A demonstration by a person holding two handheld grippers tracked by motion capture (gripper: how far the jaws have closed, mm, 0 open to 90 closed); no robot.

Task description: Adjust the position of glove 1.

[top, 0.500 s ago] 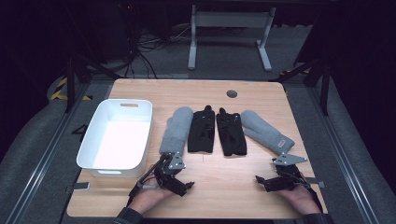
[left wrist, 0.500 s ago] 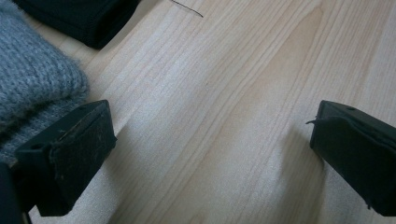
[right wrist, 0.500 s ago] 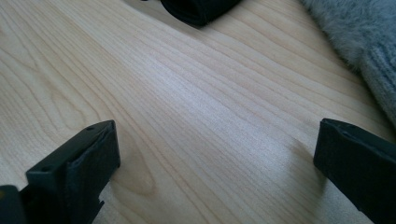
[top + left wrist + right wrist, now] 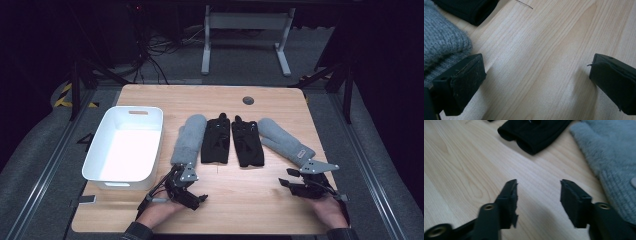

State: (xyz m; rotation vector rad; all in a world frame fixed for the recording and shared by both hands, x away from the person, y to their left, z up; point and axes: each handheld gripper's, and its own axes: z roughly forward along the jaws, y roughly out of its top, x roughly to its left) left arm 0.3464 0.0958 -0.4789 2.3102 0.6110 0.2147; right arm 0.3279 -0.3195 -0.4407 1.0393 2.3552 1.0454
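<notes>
Four gloves lie side by side mid-table: a grey knit mitten (image 4: 190,139), two black gloves (image 4: 216,140) (image 4: 247,141), and a grey fleece mitten (image 4: 285,141) angled at the right. My left gripper (image 4: 186,186) hovers low at the knit mitten's cuff (image 4: 441,47), jaws wide open over bare wood, one jaw beside the cuff. My right gripper (image 4: 295,181) sits just short of the fleece mitten's cuff (image 4: 616,165), open and empty, with a black glove's cuff (image 4: 534,135) ahead of it.
A white plastic bin (image 4: 100,172) stands at the table's left side, nothing seen inside. A round cable hole (image 4: 248,100) is near the far edge. Bare wood stretches along the near edge between my hands (image 4: 330,212).
Both grippers stay near the front edge with little shift. The gloves and bin have not moved.
</notes>
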